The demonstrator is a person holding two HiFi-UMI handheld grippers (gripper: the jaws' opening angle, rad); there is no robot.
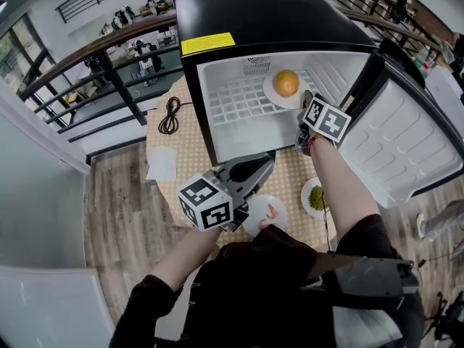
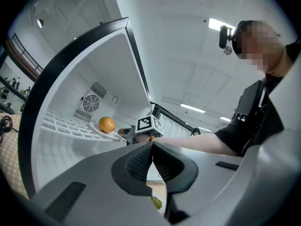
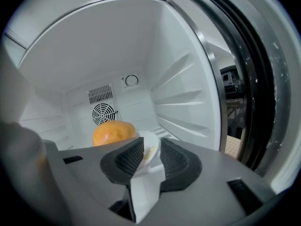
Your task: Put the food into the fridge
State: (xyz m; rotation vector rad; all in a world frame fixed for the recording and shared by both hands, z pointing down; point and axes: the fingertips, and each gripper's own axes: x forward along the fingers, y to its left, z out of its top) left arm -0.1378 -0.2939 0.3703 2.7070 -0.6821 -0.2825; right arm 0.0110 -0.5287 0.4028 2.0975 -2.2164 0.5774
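An orange lies on a white plate on the wire shelf inside the open black mini fridge. My right gripper reaches into the fridge at the plate's right edge. In the right gripper view the plate's rim stands between the parted pads of the right gripper, and the orange sits just beyond them. My left gripper hovers low in front of the fridge. Its pads meet at the tips, with nothing between them.
The fridge door hangs open to the right. On the round table in front are a white plate with a small piece of food and a dish of green food. A coiled black cable lies left of the fridge.
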